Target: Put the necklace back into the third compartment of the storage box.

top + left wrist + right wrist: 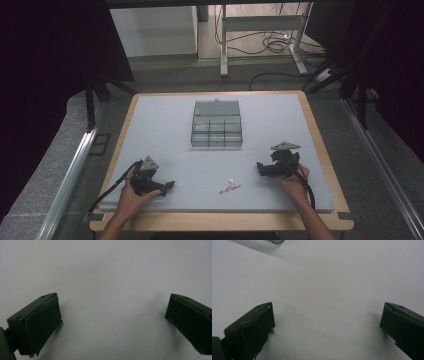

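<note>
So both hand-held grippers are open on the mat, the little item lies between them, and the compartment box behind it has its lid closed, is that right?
Not quite: the box has its lid open, tipped back, as the high view shows. The rest holds: both the left hand-held gripper and the right hand-held gripper are open, with the small item between them.

place: lab recording bay; signs: black curtains (45, 75) left and right | loose cables (272, 42) top centre | grey-matted table (165, 120) mid-frame

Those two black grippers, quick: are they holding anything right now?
Left gripper: open, holding nothing.
Right gripper: open, holding nothing.
</note>
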A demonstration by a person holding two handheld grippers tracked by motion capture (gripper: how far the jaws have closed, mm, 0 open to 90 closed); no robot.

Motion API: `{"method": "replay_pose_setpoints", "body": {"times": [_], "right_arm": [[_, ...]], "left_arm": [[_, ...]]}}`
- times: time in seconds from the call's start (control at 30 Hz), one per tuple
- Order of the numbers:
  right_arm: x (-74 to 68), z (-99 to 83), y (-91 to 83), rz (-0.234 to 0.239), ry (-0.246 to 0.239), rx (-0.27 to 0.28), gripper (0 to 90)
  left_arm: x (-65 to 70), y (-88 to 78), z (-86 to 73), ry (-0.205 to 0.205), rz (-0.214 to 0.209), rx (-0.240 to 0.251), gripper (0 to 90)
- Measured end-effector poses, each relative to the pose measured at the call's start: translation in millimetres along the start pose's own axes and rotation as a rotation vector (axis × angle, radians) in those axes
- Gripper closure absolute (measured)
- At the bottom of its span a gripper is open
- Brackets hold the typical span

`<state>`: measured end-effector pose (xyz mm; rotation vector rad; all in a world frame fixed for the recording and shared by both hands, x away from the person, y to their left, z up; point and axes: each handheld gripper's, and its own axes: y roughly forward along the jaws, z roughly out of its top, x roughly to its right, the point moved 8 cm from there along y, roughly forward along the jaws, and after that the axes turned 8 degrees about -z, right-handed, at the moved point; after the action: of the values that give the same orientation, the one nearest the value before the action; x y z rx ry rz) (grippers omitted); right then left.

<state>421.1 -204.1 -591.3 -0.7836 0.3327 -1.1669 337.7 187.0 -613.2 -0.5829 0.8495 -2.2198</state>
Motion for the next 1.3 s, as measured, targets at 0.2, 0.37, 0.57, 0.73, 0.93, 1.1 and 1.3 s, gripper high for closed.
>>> {"method": "replay_pose_setpoints", "body": {"times": [0.2,0.37,0.57,0.73,0.93,1.1,1.3], "right_arm": [[-0.3,-1.1,-1.6,-0.011,0.011,0.0,0.0],[-0.8,-3.1,-4.6,-0.006,0.006,0.007,1.5],[-0.5,-5.4,-7.6,0.0,0.001,0.011,2.9],[-0.4,-5.2,-7.2,-0.004,-0.005,0.012,2.7],[-2.0,-4.6,-8.8,-0.007,0.008,0.011,7.3],[-7.5,-1.5,-15.5,0.037,0.002,-0.002,12.1],[-19.1,11.2,-34.5,0.068,-0.024,0.045,17.4]], "left_arm": [[-0.1,-0.1,0.0,0.002,0.001,0.0,0.0],[0.0,-0.2,0.0,0.003,0.002,0.002,0.0],[0.1,-0.3,0.0,0.002,0.002,0.002,0.0],[-0.1,-0.1,0.0,0.0,0.0,0.001,0.0],[0.0,-0.1,0.0,0.0,-0.001,0.0,0.0],[0.0,-0.1,0.0,0.0,-0.001,0.0,0.0],[0.0,-0.1,0.0,0.0,-0.001,0.0,0.0]]}}
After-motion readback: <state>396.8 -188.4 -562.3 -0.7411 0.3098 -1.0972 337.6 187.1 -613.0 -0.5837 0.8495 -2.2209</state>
